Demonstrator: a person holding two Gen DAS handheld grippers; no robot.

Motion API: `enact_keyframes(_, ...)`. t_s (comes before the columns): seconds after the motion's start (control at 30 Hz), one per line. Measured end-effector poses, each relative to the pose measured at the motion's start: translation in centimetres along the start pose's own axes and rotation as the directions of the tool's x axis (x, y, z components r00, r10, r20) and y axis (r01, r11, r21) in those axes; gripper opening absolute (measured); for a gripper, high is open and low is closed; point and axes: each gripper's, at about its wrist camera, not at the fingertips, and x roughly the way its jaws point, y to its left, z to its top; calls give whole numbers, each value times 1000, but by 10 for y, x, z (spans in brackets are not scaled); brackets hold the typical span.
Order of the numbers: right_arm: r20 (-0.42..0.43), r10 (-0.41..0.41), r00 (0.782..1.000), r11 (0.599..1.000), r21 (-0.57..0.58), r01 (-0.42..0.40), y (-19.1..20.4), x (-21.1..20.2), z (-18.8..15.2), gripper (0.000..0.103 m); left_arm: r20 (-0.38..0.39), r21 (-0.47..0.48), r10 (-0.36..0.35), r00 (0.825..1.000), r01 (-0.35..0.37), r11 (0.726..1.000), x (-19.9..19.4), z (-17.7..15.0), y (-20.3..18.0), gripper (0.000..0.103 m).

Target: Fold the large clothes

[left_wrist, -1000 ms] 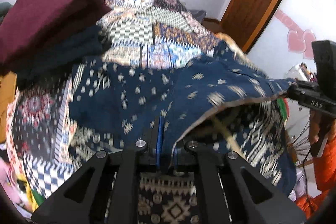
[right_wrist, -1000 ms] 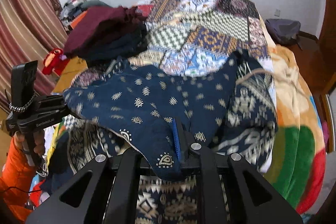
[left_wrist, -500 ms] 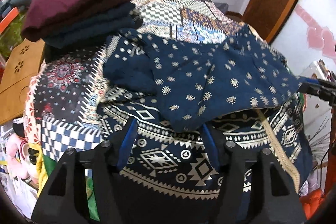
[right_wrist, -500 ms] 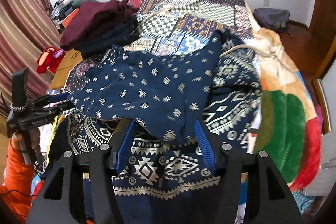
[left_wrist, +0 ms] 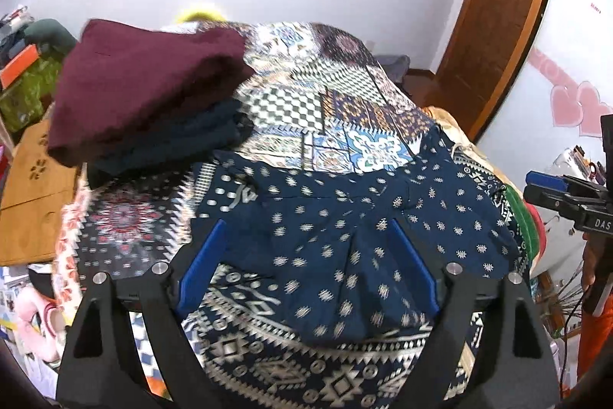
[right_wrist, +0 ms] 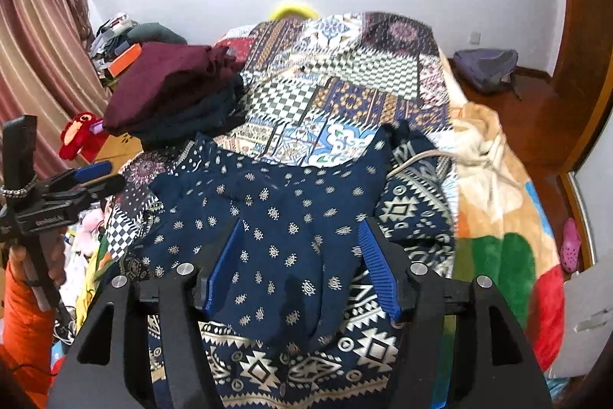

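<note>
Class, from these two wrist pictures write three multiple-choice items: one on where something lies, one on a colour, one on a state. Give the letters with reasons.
1. Where does the maroon folded garment lie?
A. On top of a dark folded pile
B. On the floor by the door
C. Inside the cardboard box

2. What colour is the patterned garment lying nearest the cameras?
A. Bright yellow
B. Navy with pale motifs
C. Plain white

3. How does the left gripper stand?
A. Clamped shut on the maroon garment
B. Jaws apart, not pinching the cloth
C. Gripping the door handle

Answers: 1 A, the maroon garment rests on darker folded clothes on the bed; 2 B, the fabric is dark blue with light dots; 3 B, the blue pads stand wide on either side of the cloth, the jaws opening.
</note>
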Motion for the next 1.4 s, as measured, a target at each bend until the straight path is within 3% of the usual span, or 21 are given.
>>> enact_keyframes(0.27, -142, -73, 987, 997, 21, 76, -10, 35, -37, 58, -161, 23, 36, 986, -33, 999, 64, -34, -5, 85)
enact_keyframes(0.47, -147, -58, 987, 994, 84, 71, -22, 25, -54, 59, -211, -108, -40, 977, 17, 994, 69, -67, 21, 85)
enact_keyframes(0.57, -121, -63, 991, 991, 112, 77, -29, 11, -53, 59, -197, -154, -61, 979, 31, 988, 59, -73, 30, 85)
enact_keyframes(0.77, -46, -101, 994, 984, 142, 107, -42, -12, -43, 60, -94, -184, 55, 994, -72, 980, 28, -53, 52, 85)
enact_keyframes(1.0, 13, -127, 992, 971, 206, 122, -64, -17, -21, 60, -52, -292, 125, 991, -135, 947, 19, -27, 102, 86)
enact_keyframes(1.23, 20, -126, 992, 950, 290, 115, -92, 2, -9, 60, -83, -438, 3, 997, -39, 898, 56, -30, 140, 86)
enact_keyframes(1.4, 5, -73, 997, 937, 342, 67, -105, 23, -5, 60, -134, -448, -90, 987, 21, 894, 93, -36, 138, 86)
